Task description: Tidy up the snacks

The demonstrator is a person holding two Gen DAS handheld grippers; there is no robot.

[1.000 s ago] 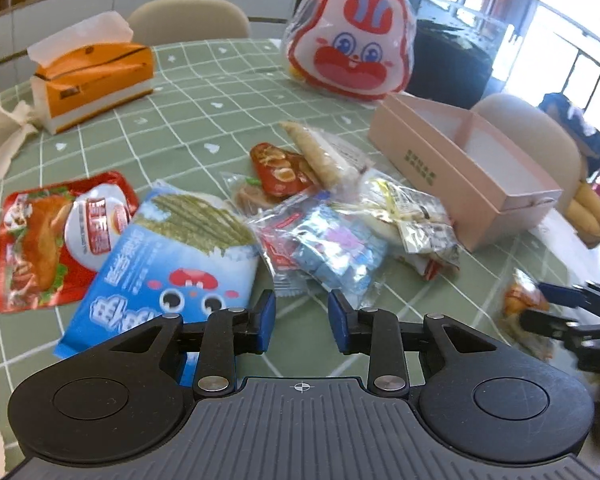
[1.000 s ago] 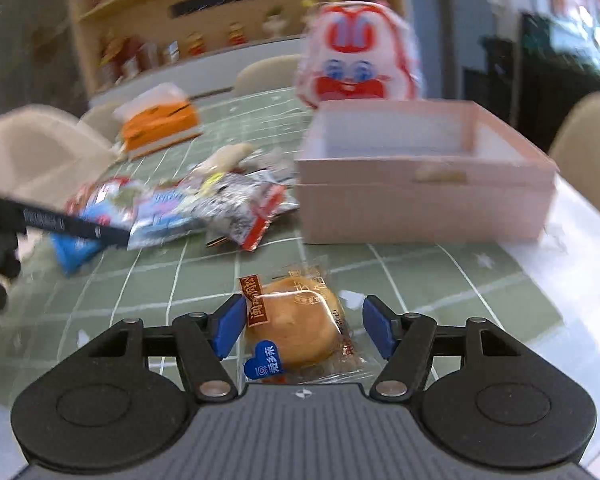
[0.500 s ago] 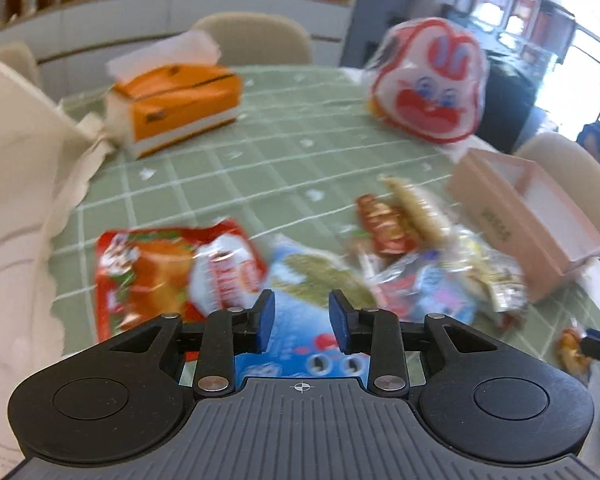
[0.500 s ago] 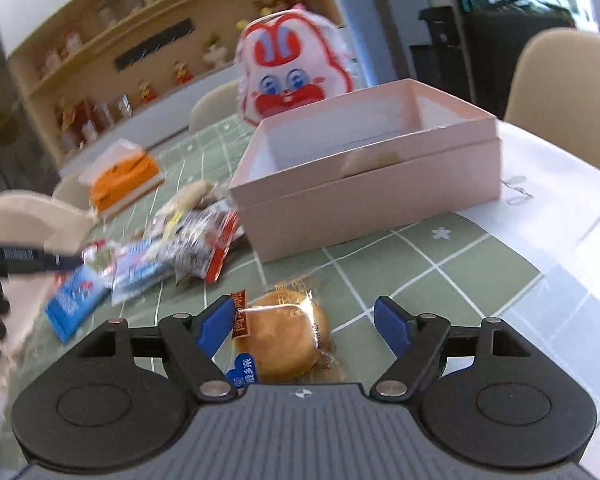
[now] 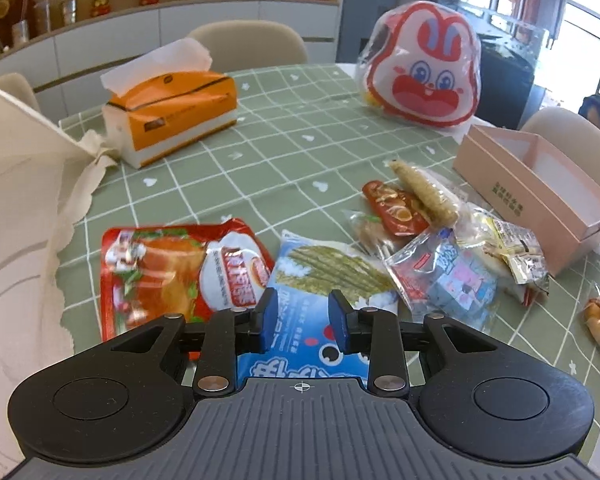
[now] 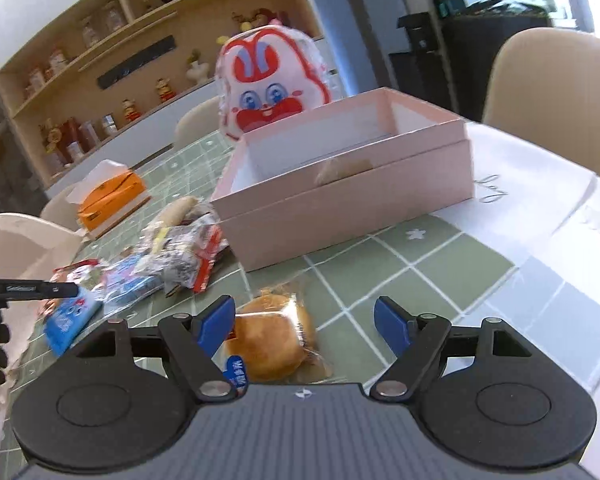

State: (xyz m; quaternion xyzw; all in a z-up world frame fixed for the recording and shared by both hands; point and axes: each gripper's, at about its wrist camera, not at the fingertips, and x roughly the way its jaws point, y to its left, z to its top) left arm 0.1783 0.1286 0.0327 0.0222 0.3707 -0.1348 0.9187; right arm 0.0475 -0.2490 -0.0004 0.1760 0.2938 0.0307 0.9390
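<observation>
My left gripper (image 5: 302, 316) hovers over a blue snack bag (image 5: 320, 276) on the green checked tablecloth. Its jaws stand a little apart with nothing between them. A red snack bag (image 5: 172, 272) lies to its left and a pile of small packets (image 5: 440, 264) to its right. My right gripper (image 6: 304, 322) is open wide over a wrapped bun (image 6: 268, 340), which lies close to the left pad and well apart from the right one. Just beyond the bun stands an open pink box (image 6: 340, 208), empty as far as I can see.
A rabbit-face bag (image 5: 424, 76) stands behind the box at the far side. An orange tissue box (image 5: 172, 108) sits at the back left. Cream fabric (image 5: 16, 220) fills the left edge. Beige chairs (image 6: 560, 92) ring the table, and white paper (image 6: 540, 208) lies right of the box.
The left gripper's view swung left, so the blue bag now lies under its jaws instead of the packets. The right jaws widened and rolled; the bun now sits toward the left pad.
</observation>
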